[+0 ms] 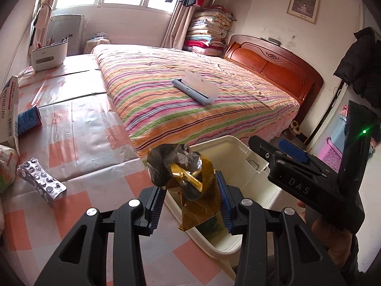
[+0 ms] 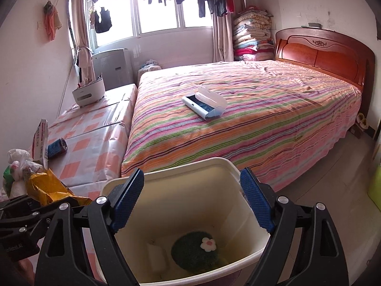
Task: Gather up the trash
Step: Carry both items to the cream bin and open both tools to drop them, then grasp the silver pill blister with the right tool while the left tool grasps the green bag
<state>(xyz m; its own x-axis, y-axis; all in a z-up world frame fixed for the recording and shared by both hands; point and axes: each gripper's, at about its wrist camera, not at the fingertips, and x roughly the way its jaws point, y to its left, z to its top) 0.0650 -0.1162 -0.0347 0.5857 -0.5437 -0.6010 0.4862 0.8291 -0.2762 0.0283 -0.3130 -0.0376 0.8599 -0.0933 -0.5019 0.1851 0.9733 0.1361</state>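
Observation:
My left gripper (image 1: 190, 197) is shut on a crumpled gold and silver foil wrapper (image 1: 188, 176) and holds it over the near rim of a cream bin (image 1: 240, 147). The wrapper also shows at the left of the right wrist view (image 2: 50, 188). My right gripper (image 2: 190, 205) is open and empty above the mouth of the bin (image 2: 166, 174). In the bin lie a green round thing with a white flower (image 2: 195, 252) and a white piece (image 2: 157, 255). An empty pill blister pack (image 1: 40, 178), a blue can (image 1: 29, 120) and a medicine box (image 1: 10, 109) lie on the checked table.
The table (image 1: 78, 128) with a shiny orange-checked cover runs along the left. A bed (image 1: 190, 100) with a striped cover holds a pale blue lint roller case (image 1: 195, 88). A white pen holder (image 1: 48, 54) stands at the table's far end. Plastic bags (image 2: 16, 166) sit at far left.

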